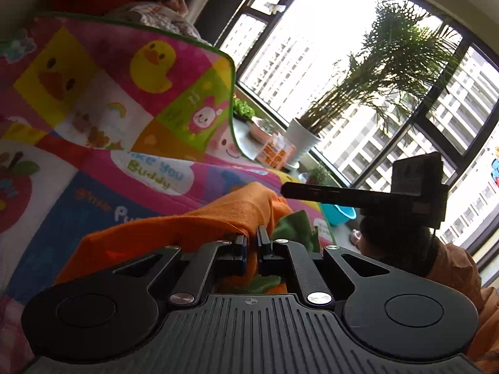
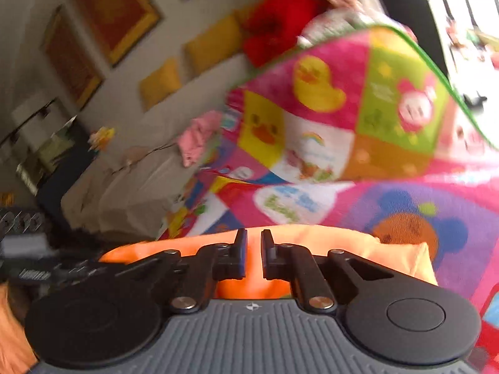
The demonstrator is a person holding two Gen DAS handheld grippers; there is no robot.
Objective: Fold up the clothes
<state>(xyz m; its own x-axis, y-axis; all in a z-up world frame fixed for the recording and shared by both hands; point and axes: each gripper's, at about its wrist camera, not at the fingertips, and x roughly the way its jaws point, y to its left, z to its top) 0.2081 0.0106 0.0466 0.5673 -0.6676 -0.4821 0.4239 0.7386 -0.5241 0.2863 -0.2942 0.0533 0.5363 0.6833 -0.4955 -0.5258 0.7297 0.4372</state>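
Observation:
An orange garment (image 1: pixel 193 227) with a green patch (image 1: pixel 293 227) lies over a bright cartoon play mat (image 1: pixel 93 118). My left gripper (image 1: pixel 253 233) is shut on a fold of the orange garment, which drapes over its left finger. In the right wrist view my right gripper (image 2: pixel 254 237) is shut on the edge of the same orange garment (image 2: pixel 343 243), the cloth pinched in the narrow gap between the fingers. The view is blurred by motion.
The mat's far part (image 2: pixel 358 99) stands folded up. A window with a potted palm (image 1: pixel 368 87) and a blue tub (image 1: pixel 340 213) lie to the right. A dark gripper-like device (image 1: pixel 405 190) shows on the right. Yellow cushions (image 2: pixel 187 62), a pink cloth (image 2: pixel 199 137) and a red cushion (image 2: pixel 280 21) lie beyond the mat.

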